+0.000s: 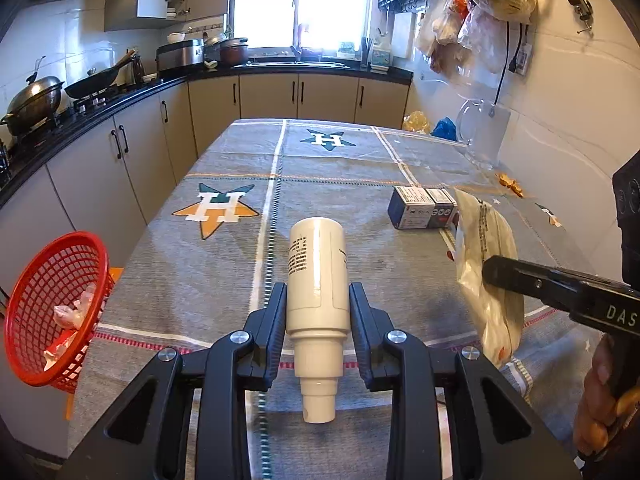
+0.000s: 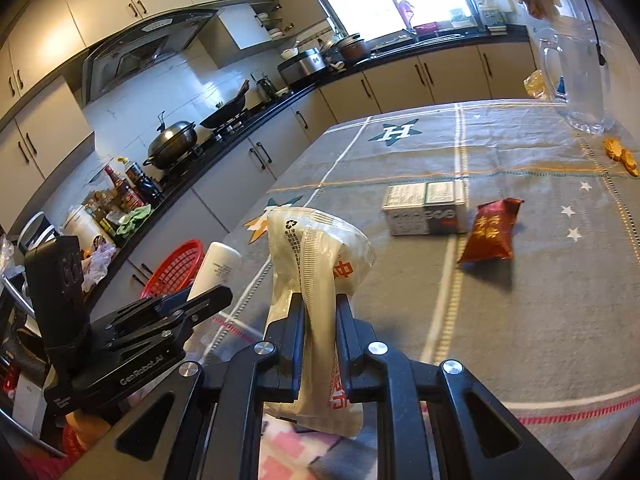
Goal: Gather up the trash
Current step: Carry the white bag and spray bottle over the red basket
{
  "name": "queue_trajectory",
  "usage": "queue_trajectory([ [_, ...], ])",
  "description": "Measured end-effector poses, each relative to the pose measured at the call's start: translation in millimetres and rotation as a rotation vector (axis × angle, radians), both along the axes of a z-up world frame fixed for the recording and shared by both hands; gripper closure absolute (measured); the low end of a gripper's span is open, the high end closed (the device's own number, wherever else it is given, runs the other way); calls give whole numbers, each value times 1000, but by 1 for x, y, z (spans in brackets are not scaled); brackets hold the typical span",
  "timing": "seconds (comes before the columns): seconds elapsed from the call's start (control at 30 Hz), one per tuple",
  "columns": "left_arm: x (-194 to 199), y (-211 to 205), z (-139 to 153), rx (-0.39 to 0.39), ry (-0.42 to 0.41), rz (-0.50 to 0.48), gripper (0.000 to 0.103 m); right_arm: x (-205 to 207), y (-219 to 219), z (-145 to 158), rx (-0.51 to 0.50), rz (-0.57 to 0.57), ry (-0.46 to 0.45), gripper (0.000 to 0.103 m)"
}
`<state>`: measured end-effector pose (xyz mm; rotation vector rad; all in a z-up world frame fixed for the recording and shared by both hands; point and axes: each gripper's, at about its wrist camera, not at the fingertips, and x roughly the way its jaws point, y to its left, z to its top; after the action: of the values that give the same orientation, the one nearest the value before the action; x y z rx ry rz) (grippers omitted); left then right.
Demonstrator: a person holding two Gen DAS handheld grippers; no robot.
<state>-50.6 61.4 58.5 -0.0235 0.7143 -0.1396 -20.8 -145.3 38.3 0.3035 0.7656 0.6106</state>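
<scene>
My left tongs pinched the white bottle on both sides of its body, bottom pointing away from me and the narrow neck toward me; it hung clear above the table, over the grey cloth with the star marks; my right tongs were pressed onto a crumpled pale plastic wrapper, the bag folded between the pads and sticking out above and below them. From the left camera I saw that same wrapper held up at my right, with the right tongs coming in from the edge of the view and a hand on the grip; from the right camera I saw the left tongs and the bottle just to my left.

The red basket stood off the left edge of the table, lower than the top, with some crumpled scraps already in it; still on the cloth lay a small box on its side, a red snack packet just beside it, and an orange scrap farther off near the clear jug.
</scene>
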Motion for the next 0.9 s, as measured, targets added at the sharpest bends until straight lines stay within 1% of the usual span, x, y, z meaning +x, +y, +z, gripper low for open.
queue_trajectory([
  [0.37,-13,28,3,-26,-19,46,74,-10,37,11,-14,57,-6,87],
  [0.9,-24,81,4,-73,-42,123,74,-3,90,21,-38,139,-3,87],
])
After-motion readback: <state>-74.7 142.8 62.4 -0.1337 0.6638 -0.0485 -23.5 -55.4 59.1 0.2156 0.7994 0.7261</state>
